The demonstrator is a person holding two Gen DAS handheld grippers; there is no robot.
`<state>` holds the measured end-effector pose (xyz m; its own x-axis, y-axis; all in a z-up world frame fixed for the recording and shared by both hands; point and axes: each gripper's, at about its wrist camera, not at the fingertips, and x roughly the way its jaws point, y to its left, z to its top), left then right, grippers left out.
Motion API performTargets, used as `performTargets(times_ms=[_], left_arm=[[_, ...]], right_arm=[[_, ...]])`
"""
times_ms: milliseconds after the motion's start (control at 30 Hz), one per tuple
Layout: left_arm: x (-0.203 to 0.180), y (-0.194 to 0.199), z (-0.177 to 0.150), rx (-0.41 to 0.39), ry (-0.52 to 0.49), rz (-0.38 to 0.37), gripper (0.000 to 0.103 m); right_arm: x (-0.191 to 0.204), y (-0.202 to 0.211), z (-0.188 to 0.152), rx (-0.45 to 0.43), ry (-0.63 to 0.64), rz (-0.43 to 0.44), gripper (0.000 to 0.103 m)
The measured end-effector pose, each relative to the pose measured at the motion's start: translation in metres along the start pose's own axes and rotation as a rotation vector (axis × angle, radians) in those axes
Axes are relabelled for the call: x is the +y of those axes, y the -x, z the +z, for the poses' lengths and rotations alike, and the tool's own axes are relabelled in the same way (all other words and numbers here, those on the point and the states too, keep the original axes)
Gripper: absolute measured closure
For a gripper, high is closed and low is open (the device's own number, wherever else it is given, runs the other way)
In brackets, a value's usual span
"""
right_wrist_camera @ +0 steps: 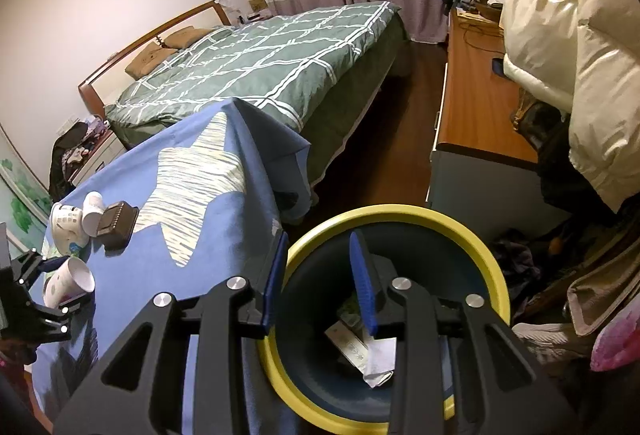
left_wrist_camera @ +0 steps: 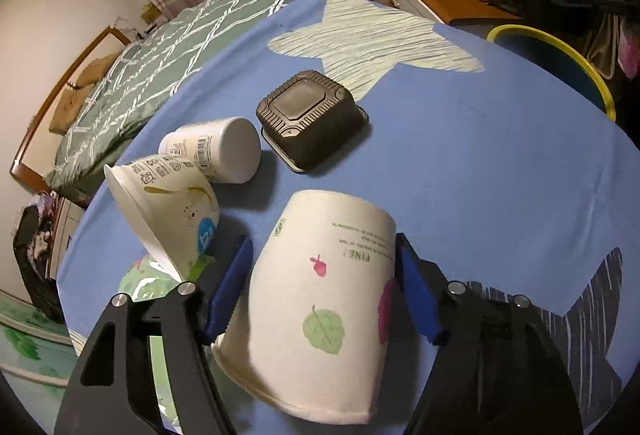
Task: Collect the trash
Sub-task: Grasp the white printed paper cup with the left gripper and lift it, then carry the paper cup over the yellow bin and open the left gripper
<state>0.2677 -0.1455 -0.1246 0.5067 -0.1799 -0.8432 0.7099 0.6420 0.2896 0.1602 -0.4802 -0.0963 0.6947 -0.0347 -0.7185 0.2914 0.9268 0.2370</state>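
While the leaf cup (left_wrist_camera: 320,295) lies on its side on the blue cloth (left_wrist_camera: 480,175), my left gripper (left_wrist_camera: 324,275) straddles it, one blue pad (left_wrist_camera: 230,287) just beside its left wall and the other at its right wall; I cannot tell whether they press on it yet. Just past that cup, to its left, a tipped printed cup (left_wrist_camera: 168,211) leans with its mouth down-left. Beyond it lies a plain white cup (left_wrist_camera: 216,149) on its side, and right of that, further from the leaf cup, a black tray (left_wrist_camera: 312,119) sits upside down.

My right gripper (right_wrist_camera: 320,279) hangs over the yellow-rimmed bin (right_wrist_camera: 472,235), right of the cloth and well apart from the leaf cup, its jaws narrow with nothing between them. Crumpled paper (right_wrist_camera: 372,355) lies in the bin's bottom. Far behind everything stands the bed (right_wrist_camera: 260,71).
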Motion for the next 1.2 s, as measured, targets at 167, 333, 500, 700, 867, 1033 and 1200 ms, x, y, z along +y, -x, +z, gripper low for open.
performTargets(times_ms=[167,333,500,700,867,1033,1200], left_arm=[[0.000,0.003,0.001,-0.002,0.032,-0.005,0.040],[-0.008,0.014,0.010,-0.025,0.040,0.003,0.041],[-0.026,0.033,0.027,-0.065,0.033,-0.013,0.041],[-0.070,0.047,0.062,-0.129,-0.031,-0.078,0.041],[-0.118,0.042,0.104,-0.164,-0.104,-0.143,0.041],[-0.169,0.028,0.145,-0.181,-0.170,-0.206,0.041],[-0.219,0.014,0.176,-0.184,-0.232,-0.262,0.041]], right_arm=[[0.002,0.001,0.000,0.002,0.003,0.012,0.072],[-0.002,0.007,-0.001,-0.010,-0.006,0.018,0.072],[-0.010,0.014,-0.004,-0.024,-0.021,0.029,0.072],[-0.024,0.028,-0.010,-0.049,-0.034,0.025,0.072],[-0.045,0.047,-0.017,-0.078,-0.049,-0.022,0.072],[-0.074,0.066,-0.027,-0.100,-0.075,-0.094,0.072],[-0.098,0.075,-0.037,-0.105,-0.101,-0.144,0.072]])
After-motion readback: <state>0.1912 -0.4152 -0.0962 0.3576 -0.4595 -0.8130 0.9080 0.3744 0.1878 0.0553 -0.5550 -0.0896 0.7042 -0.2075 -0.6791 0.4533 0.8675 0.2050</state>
